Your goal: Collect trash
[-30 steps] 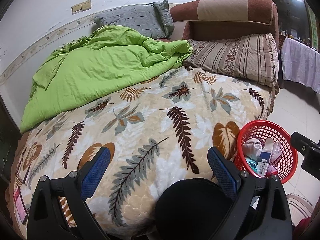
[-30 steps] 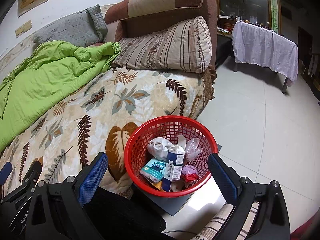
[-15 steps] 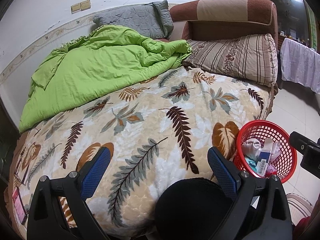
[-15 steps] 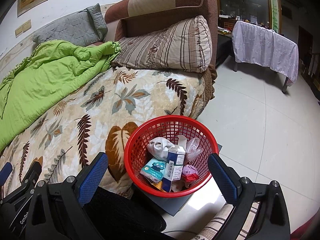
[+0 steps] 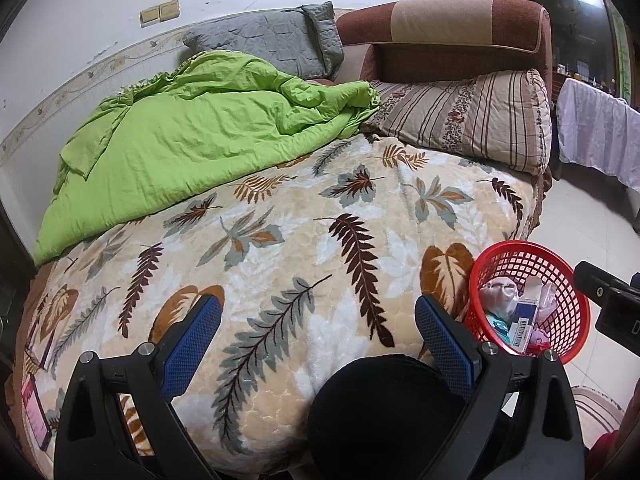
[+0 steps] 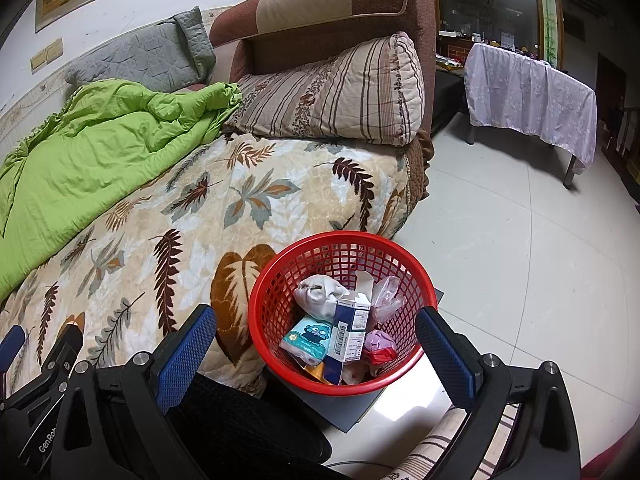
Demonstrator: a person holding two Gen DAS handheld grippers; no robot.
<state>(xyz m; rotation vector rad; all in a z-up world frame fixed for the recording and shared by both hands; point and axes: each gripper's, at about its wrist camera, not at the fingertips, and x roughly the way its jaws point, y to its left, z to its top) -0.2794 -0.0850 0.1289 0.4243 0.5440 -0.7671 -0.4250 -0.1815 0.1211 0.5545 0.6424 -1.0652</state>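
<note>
The red basket [image 6: 342, 314] stands on the pale tiled floor [image 6: 520, 280], tight against the side of the bed [image 6: 240, 216], and it is packed: a crumpled white wad [image 6: 320, 294] at 11 o'clock inside, an upright blue-and-white carton [image 6: 351, 330] in the middle, a teal packet [image 6: 307, 338] at 8 o'clock, a clear plastic bag [image 6: 385, 294] at 2 o'clock, a pink and red scrap [image 6: 379, 346] at 4 o'clock. A dark flat mat [image 6: 348, 408] shows under its base.

The right claw [image 6: 316, 356] hangs just above the basket, jaws spread wide and empty, the rim sitting between the two blue pads [image 6: 186, 356].

The left claw [image 5: 318, 344] is also wide open with nothing in it, over the leaf-patterned blanket [image 5: 280, 240]; from here the basket [image 5: 528, 300] lies at 3 o'clock, just off the bed edge.

A green quilt [image 5: 200, 136] is heaped at 11 o'clock, a striped pillow [image 5: 468, 116] at 1 o'clock. Open floor runs off to 2 o'clock in the right view, up to a cloth-draped counter [image 6: 528, 96].
</note>
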